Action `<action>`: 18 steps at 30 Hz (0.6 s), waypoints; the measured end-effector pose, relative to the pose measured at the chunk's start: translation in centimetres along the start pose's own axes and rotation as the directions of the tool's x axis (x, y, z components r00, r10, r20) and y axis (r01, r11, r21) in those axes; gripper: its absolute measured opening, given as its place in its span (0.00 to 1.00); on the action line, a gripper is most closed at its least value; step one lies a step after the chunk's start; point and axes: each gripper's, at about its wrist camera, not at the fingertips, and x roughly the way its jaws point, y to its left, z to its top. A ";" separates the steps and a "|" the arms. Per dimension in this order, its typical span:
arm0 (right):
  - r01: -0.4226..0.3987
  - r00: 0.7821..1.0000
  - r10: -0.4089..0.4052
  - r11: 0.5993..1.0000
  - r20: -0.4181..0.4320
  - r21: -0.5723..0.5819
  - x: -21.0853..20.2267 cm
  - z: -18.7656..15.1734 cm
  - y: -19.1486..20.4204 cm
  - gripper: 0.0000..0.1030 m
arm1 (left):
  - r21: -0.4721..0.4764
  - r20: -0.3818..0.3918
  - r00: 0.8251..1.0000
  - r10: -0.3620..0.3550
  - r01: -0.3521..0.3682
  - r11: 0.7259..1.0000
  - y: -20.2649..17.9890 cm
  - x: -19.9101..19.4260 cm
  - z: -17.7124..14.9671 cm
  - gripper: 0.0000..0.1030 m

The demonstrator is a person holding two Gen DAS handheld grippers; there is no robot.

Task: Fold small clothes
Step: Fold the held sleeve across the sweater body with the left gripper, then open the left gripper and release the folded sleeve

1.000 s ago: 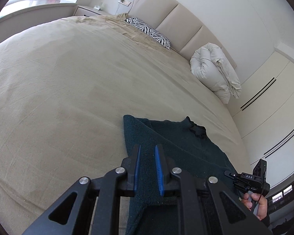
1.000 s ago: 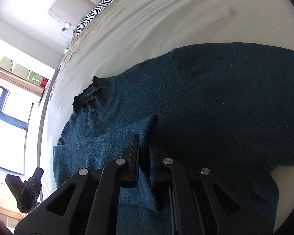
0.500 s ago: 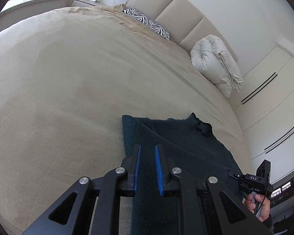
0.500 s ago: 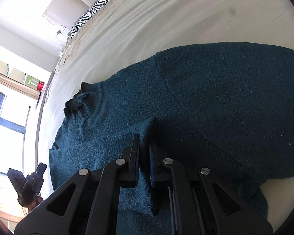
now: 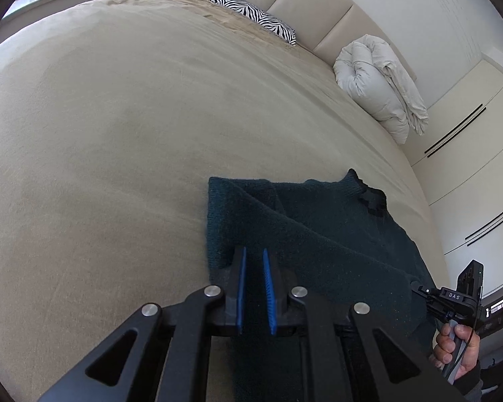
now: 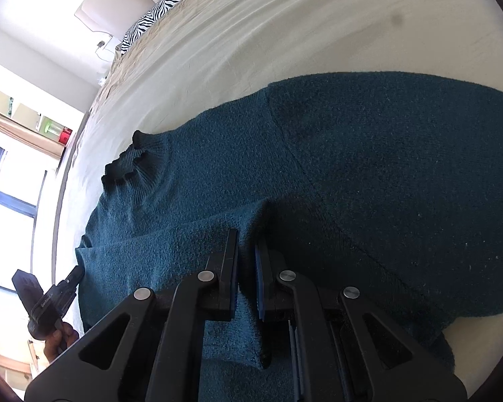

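Note:
A dark teal knitted sweater (image 6: pixel 369 154) lies spread on the beige bed; it also shows in the left wrist view (image 5: pixel 318 231), with its ribbed collar (image 6: pixel 127 160) toward the headboard. My left gripper (image 5: pixel 253 261) is shut on the sweater's edge, the fabric pinched between its blue pads. My right gripper (image 6: pixel 246 241) is shut on a raised fold of the sweater, which drapes between its fingers. The right gripper and the hand holding it show at the left wrist view's lower right (image 5: pixel 452 305); the left gripper shows at the right wrist view's lower left (image 6: pixel 47 301).
The large beige bed (image 5: pixel 117 117) stretches away. A zebra-print pillow (image 5: pixel 255 16) and a rolled white duvet (image 5: pixel 379 80) lie by the padded headboard. White wardrobe doors (image 5: pixel 469 140) stand to the right. A window (image 6: pixel 3 181) is on the far side.
Both grippers stay shut on the sweater. The sweater lies flatter and further out over the bed, and the left view has tilted down toward the bed.

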 end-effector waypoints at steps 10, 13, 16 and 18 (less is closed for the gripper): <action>-0.131 0.991 0.126 0.987 0.052 0.096 -0.4 -0.8 -2.2 0.11 | -0.013 -0.038 0.999 -0.030 0.030 0.999 1.2 2.4 3.4 0.04; -0.159 0.986 0.151 0.981 0.074 0.116 -1.1 -1.4 -2.5 0.21 | -0.012 -0.044 0.998 -0.047 0.046 0.999 1.1 1.4 2.3 0.03; -0.192 0.979 0.182 0.976 0.094 0.102 -2.2 -2.6 -2.7 0.38 | 0.016 -0.040 0.998 -0.053 0.054 0.998 1.0 -0.4 0.0 0.03; -0.222 0.971 0.211 0.970 0.116 0.094 -3.2 -3.5 -2.8 0.51 | 0.048 -0.033 0.998 -0.046 0.048 0.998 0.6 -1.9 -2.0 0.03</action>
